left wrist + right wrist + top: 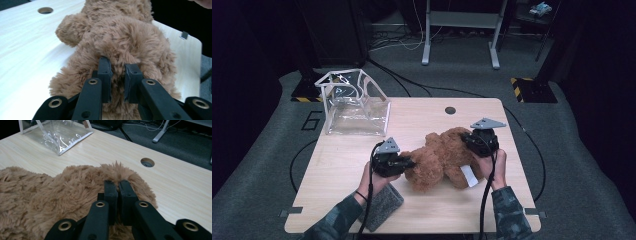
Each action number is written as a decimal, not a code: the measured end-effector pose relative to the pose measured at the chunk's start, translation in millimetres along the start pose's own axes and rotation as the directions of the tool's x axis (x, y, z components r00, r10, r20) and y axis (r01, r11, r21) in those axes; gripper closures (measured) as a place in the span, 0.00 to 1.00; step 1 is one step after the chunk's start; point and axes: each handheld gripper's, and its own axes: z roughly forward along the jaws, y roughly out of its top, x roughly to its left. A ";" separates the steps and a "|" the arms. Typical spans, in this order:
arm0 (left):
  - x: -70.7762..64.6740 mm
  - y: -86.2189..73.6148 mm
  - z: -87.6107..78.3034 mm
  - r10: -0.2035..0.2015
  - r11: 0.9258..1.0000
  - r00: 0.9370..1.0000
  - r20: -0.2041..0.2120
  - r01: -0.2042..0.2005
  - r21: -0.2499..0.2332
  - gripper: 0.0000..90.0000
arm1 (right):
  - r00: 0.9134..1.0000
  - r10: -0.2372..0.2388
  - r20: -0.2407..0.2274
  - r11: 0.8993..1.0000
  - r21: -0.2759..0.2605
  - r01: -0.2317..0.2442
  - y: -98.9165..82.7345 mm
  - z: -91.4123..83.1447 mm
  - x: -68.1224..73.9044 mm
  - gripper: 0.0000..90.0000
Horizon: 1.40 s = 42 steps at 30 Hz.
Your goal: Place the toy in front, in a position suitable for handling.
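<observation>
One teddy bear [442,157] btwn two tongs, L [411,163] & R [466,140], both clamped on fur (one clear bag [354,107] nearby).

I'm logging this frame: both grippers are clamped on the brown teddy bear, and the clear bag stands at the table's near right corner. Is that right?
Not quite. The clear bag stands at the table's far left corner, as the high view shows. The rest holds: the left gripper and right gripper are both clamped on the brown teddy bear.

The teddy bear [62,202] runs off the right gripper view's left and bottom edges.
</observation>
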 end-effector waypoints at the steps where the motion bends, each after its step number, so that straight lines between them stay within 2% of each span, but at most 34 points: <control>1: 0.0 0.0 0.0 0.000 1.000 1.000 0.000 0.000 0.000 0.87 | 1.000 0.000 0.000 1.000 0.000 0.000 0.0 0.0 0.0 0.97; 2: 6.3 4.7 -1.1 -0.007 1.000 1.000 -0.012 0.007 0.001 0.87 | 1.000 -0.001 0.006 1.000 0.000 0.001 5.2 2.1 -0.7 0.97; 6: 17.0 12.2 -1.1 -0.007 1.000 0.999 -0.035 0.007 0.008 0.89 | 1.000 0.002 0.018 1.000 -0.013 -0.001 15.8 5.0 -2.3 0.97; 11: 29.9 15.5 0.4 -0.011 1.000 0.997 -0.074 0.012 0.015 0.92 | 0.999 0.011 0.032 1.000 -0.024 -0.010 25.3 6.2 -4.2 0.97; 12: 33.3 15.2 2.2 -0.013 1.000 0.998 -0.068 0.015 0.028 0.92 | 0.999 0.017 0.030 1.000 -0.019 -0.016 26.5 7.9 -4.6 0.97; 13: 35.7 13.9 5.8 -0.012 0.999 0.996 -0.086 0.016 0.041 0.93 | 0.999 0.014 0.033 1.000 -0.007 -0.013 26.9 11.4 -4.4 0.97; 14: 40.5 11.3 11.2 -0.016 0.998 0.996 -0.084 0.022 0.067 0.93 | 0.999 0.009 0.035 1.000 0.011 -0.009 26.0 16.2 -5.0 0.97; 15: 47.4 7.1 19.7 -0.012 0.994 0.996 -0.094 0.022 0.112 0.93 | 0.999 0.034 0.029 0.999 0.038 -0.035 21.3 27.6 -6.6 0.97; 16: 47.4 7.1 19.7 -0.012 0.994 0.996 -0.094 0.022 0.112 0.94 | 0.999 0.041 0.026 0.998 0.048 -0.042 18.8 33.0 -6.8 0.97; 17: 54.4 2.2 27.9 -0.031 0.991 0.994 -0.103 0.044 0.128 0.94 | 0.998 0.050 0.025 0.997 0.053 -0.051 17.0 37.1 -6.2 0.97; 18: 54.4 2.2 27.9 -0.031 0.991 0.994 -0.103 0.044 0.128 0.94 | 0.998 0.050 0.025 0.997 0.053 -0.051 17.0 37.1 -6.2 0.97; 19: 61.4 2.0 29.9 -0.057 0.991 0.992 -0.111 0.070 0.116 0.94 | 0.998 0.051 0.025 0.997 0.058 -0.053 15.6 43.3 -3.9 0.97; 24: 73.0 6.0 32.2 -0.057 0.990 0.988 -0.143 0.075 0.123 0.94 | 0.998 0.062 0.025 0.996 0.057 -0.063 16.5 49.6 -3.5 0.97; 25: 75.6 7.0 33.0 -0.052 0.989 0.988 -0.148 0.071 0.132 0.94 | 0.997 0.069 0.027 0.995 0.065 -0.071 15.8 51.7 -2.6 0.97; 26: 80.4 7.9 34.5 -0.055 0.988 0.984 -0.169 0.078 0.135 0.94 | 0.997 0.068 0.024 0.994 0.080 -0.070 12.9 55.7 -3.2 0.97; 27: 80.4 7.9 34.5 -0.055 0.988 0.984 -0.169 0.078 0.135 0.94 | 0.998 0.066 0.023 0.994 0.089 -0.067 10.8 58.2 -3.3 0.97; 28: 85.4 7.8 35.4 -0.068 0.987 0.982 -0.176 0.092 0.132 0.95 | 0.996 0.079 0.029 0.992 0.099 -0.082 8.4 61.4 -2.6 0.97; 31: 86.4 7.4 36.4 -0.083 0.985 0.981 -0.174 0.107 0.132 0.94 | 0.996 0.078 0.035 0.989 0.121 -0.082 2.7 67.6 -3.6 0.97; 33: 86.0 7.4 35.7 -0.090 0.985 0.982 -0.169 0.112 0.130 0.92 | 0.995 0.098 0.036 0.986 0.129 -0.101 -2.9 71.1 -5.7 0.97; 34: 85.2 7.7 35.9 -0.095 0.986 0.979 -0.178 0.117 0.119 0.90 | 0.995 0.099 0.032 0.986 0.128 -0.103 -4.3 71.4 -7.8 0.97; 35: 84.8 8.1 35.2 -0.095 0.986 0.979 -0.179 0.118 0.120 0.86 | 0.993 0.110 0.031 0.986 0.124 -0.113 -5.0 71.4 -9.1 0.97; 36: 85.2 8.6 34.2 -0.093 0.985 0.981 -0.173 0.116 0.129 0.85 | 0.995 0.093 0.028 0.987 0.127 -0.096 -5.4 70.9 -11.4 0.96; 37: 85.4 8.6 33.5 -0.095 0.985 0.979 -0.179 0.118 0.124 0.81 | 0.994 0.103 0.031 0.986 0.129 -0.106 -5.2 70.7 -11.4 0.95; 38: 87.4 8.8 31.4 -0.117 0.982 0.975 -0.189 0.143 0.127 0.67 | 0.993 0.110 0.032 0.985 0.133 -0.114 -4.9 69.5 -12.1 0.93; 39: 87.4 8.8 31.4 -0.117 0.982 0.975 -0.189 0.143 0.127 0.64 | 0.993 0.110 0.032 0.985 0.133 -0.114 -4.9 69.5 -12.1 0.93; 40: 89.8 8.1 28.2 -0.133 0.978 0.971 -0.200 0.161 0.131 0.56 | 0.994 0.110 0.029 0.985 0.127 -0.113 -5.0 67.5 -14.9 0.87; 41: 89.8 8.1 28.2 -0.133 0.978 0.971 -0.200 0.161 0.131 0.49 | 0.994 0.110 0.029 0.985 0.127 -0.113 -5.0 67.5 -14.9 0.87; 42: 90.2 7.8 27.8 -0.142 0.977 0.969 -0.200 0.170 0.128 0.44 | 0.993 0.113 0.023 0.986 0.119 -0.115 -5.1 65.8 -17.2 0.77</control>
